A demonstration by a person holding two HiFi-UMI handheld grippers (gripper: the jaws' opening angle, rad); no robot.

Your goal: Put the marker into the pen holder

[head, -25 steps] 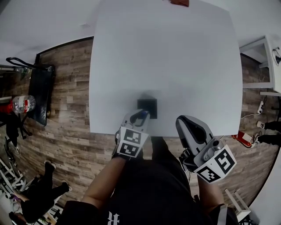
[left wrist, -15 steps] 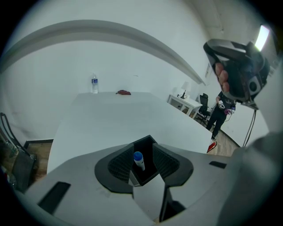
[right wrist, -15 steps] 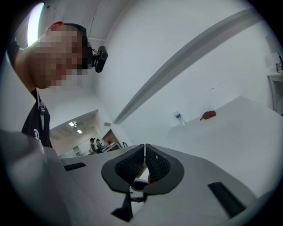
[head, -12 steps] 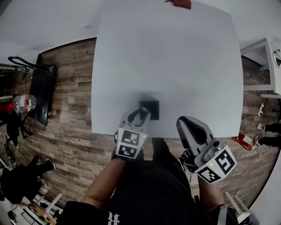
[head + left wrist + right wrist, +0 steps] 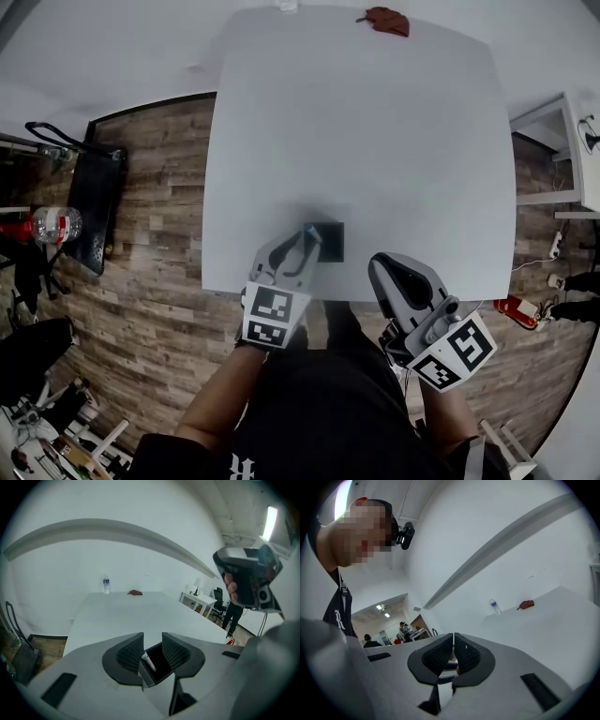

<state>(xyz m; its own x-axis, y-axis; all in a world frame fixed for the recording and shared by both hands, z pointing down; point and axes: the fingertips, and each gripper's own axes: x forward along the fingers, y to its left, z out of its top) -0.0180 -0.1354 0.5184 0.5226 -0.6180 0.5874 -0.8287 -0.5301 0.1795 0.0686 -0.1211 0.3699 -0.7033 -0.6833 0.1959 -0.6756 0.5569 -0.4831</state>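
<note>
A black square pen holder [image 5: 328,240] stands near the front edge of the white table [image 5: 375,122]. In the left gripper view the white marker [image 5: 146,661] leans inside the pen holder [image 5: 160,665], against its left wall. My left gripper [image 5: 302,247] hangs just above and in front of the holder. That left gripper [image 5: 152,637] is open, its pads well apart and touching nothing. My right gripper [image 5: 380,268] hovers at the table's front edge, right of the holder. The right gripper [image 5: 453,637] is shut, with nothing between its pads.
A reddish-brown object [image 5: 382,20] lies at the table's far edge, with a water bottle [image 5: 106,584] near it. A black bag [image 5: 89,202] sits on the wood floor to the left. A white side table [image 5: 562,141] stands to the right.
The left gripper's jaws have spread apart and let go of the marker, which now rests in the holder. The gripper has pulled back slightly. The right gripper has barely moved.
</note>
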